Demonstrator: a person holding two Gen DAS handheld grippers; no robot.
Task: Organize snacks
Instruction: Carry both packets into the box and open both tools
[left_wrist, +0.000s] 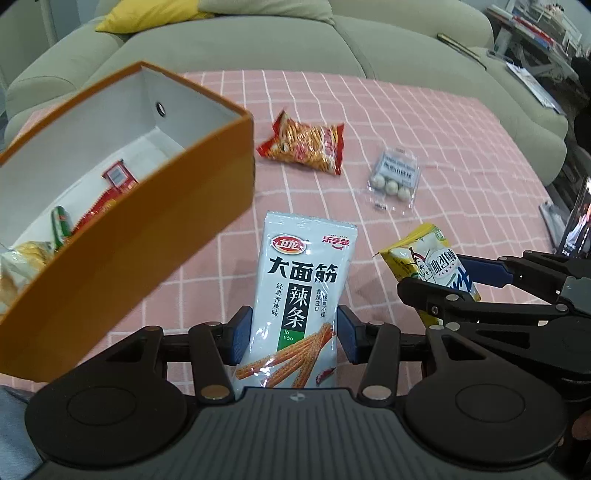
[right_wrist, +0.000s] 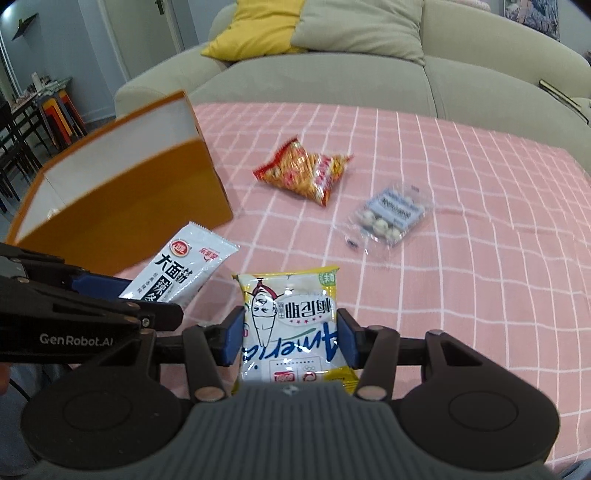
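Left gripper (left_wrist: 293, 334) pinches white spicy-strip packet (left_wrist: 301, 291), right gripper (right_wrist: 290, 341) pinches yellow-white snack pouch (right_wrist: 290, 321), both above pink checked cloth (right_wrist: 461, 295); risk: slick film slipping, or colliding at orange cardboard box (left_wrist: 147, 221).

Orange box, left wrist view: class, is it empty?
No, the orange box already holds several snack packets, including a red one and a green-striped one, on its white floor.
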